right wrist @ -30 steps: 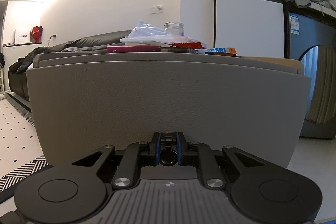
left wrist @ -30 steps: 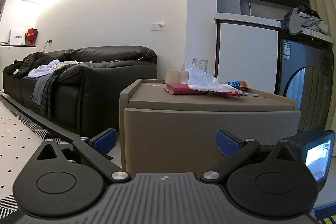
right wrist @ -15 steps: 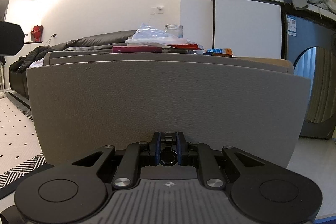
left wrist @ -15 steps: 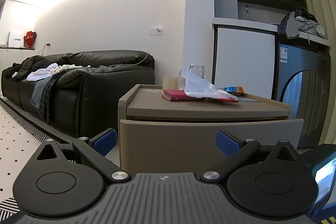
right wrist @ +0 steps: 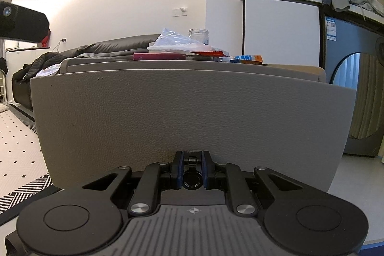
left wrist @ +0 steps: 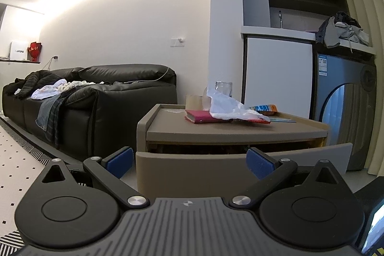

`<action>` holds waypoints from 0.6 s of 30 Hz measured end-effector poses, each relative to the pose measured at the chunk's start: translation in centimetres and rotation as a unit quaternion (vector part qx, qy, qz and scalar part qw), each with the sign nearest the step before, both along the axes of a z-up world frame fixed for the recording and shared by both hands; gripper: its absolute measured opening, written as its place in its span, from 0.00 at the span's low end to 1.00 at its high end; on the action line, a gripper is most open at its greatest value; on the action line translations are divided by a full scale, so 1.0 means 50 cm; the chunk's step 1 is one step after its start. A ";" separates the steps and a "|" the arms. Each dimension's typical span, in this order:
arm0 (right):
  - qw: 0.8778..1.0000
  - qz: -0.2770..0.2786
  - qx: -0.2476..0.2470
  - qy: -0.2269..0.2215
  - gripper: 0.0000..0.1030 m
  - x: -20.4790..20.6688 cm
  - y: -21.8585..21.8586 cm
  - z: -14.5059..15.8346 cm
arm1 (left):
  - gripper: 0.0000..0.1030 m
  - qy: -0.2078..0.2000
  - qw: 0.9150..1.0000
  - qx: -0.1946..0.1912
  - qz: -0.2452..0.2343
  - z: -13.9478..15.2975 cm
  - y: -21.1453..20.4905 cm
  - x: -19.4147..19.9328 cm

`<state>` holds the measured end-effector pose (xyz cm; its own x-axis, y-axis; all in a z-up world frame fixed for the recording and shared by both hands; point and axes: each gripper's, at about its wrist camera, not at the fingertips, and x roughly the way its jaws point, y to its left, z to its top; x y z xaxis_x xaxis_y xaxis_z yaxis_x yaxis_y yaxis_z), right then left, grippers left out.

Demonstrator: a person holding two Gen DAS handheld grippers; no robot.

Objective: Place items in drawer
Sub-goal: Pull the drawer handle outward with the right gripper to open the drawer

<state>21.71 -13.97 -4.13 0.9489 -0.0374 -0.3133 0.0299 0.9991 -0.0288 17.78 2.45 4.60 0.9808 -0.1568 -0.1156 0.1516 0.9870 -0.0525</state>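
- Two tongs are in play: the right tongs [right wrist: 191, 168] are clenched on a small dark pull [right wrist: 191, 181] at the lower middle of the drawer front [right wrist: 192, 112], while the left tongs [left wrist: 189, 161] hang released, blue pads [left wrist: 120, 160] wide apart and holding nothing.
- The drawer [left wrist: 240, 166] stands partly out of the low desk [left wrist: 235, 133]; a dark gap shows under the desk top, its inside too dim to read.
- The items lie on the desk top: a red book [left wrist: 204, 116], a crumpled clear plastic bag [left wrist: 230, 107], a glass jar [left wrist: 223, 89], an orange-and-blue packet [left wrist: 264, 108].
- The book looks stiff and moderately heavy; grip it across the spine edge.
- The bag is likely light, limp and slippery; pinch a bunched fold.
- The jar is probably fragile and smooth; take it by the rim or around the body.
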 end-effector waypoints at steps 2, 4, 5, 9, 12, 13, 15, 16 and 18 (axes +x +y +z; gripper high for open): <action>1.000 0.000 0.001 0.001 0.16 -0.006 0.000 0.001 | 1.00 -0.003 1.000 0.001 -0.002 0.003 -0.001 -0.003; 1.000 -0.001 0.003 0.001 0.16 -0.012 0.001 0.002 | 1.00 -0.004 1.000 0.002 -0.003 0.004 -0.001 -0.006; 1.000 -0.001 0.003 0.002 0.16 -0.016 0.002 0.002 | 1.00 -0.005 1.000 0.002 -0.004 0.005 -0.001 -0.007; 1.000 -0.001 0.007 0.003 0.16 -0.029 0.002 0.003 | 1.00 -0.006 1.000 0.000 -0.008 0.008 -0.001 -0.011; 1.000 -0.001 0.009 0.004 0.16 -0.039 0.001 0.003 | 1.00 -0.006 1.000 -0.001 -0.011 0.010 -0.002 -0.012; 1.000 0.000 0.009 0.004 0.16 -0.042 0.001 0.003 | 1.00 -0.006 1.000 -0.001 -0.012 0.010 -0.002 -0.012; 1.000 0.000 0.007 0.004 0.16 -0.047 0.002 0.003 | 1.00 -0.005 1.000 -0.002 -0.014 0.009 -0.003 -0.013; 1.000 0.000 0.007 0.004 0.16 -0.049 0.002 0.003 | 1.00 -0.004 1.000 -0.002 -0.015 0.009 -0.003 -0.013; 1.000 0.001 0.008 0.004 0.16 -0.053 0.001 0.003 | 1.00 -0.003 1.000 -0.001 -0.017 0.008 -0.004 -0.013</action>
